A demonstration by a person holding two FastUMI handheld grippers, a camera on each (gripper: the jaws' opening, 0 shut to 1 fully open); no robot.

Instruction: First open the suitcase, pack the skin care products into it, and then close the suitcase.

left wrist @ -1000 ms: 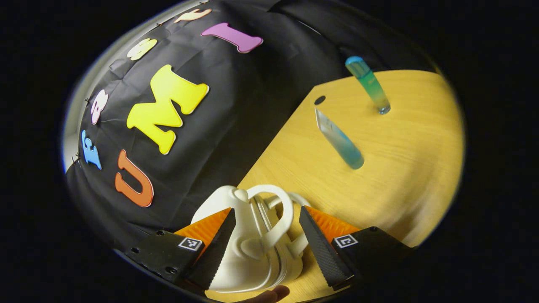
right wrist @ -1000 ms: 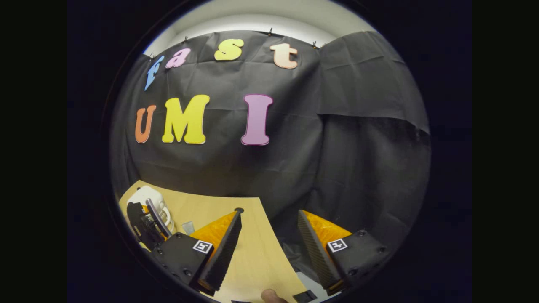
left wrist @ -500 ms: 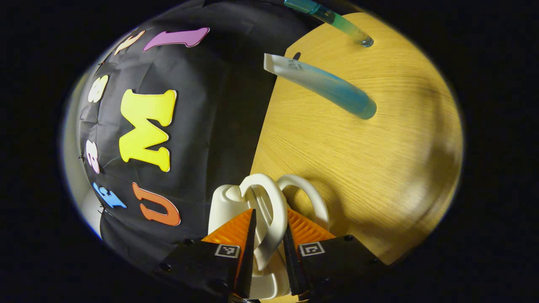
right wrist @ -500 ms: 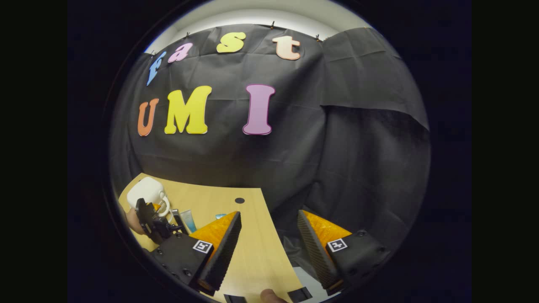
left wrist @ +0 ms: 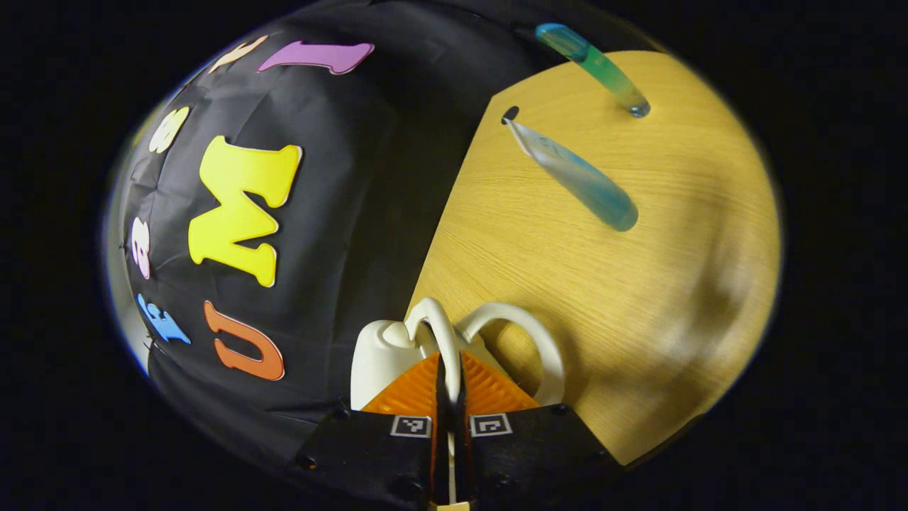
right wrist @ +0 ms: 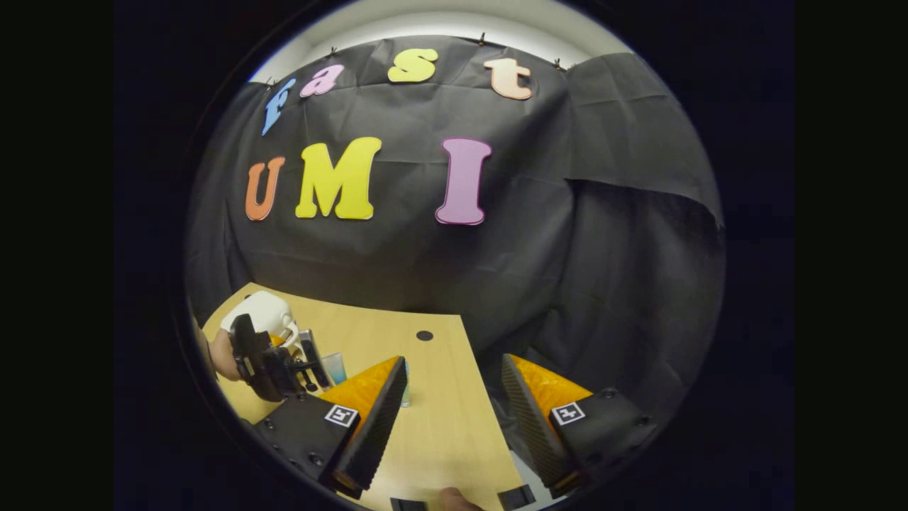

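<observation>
Where black cloth (right wrist: 425, 262) hangs, wooden table (left wrist: 638, 284)

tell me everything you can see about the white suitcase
The suitcase is small, cream white and looks like smooth moulded plastic with rounded corners. It stands on the wooden table at the edge next to the black cloth wall. It has two looped handles: the left gripper is shut on one handle, while the other handle arches free beside it. It looks closed. In the right gripper view it sits far left, behind the left gripper.
</observation>
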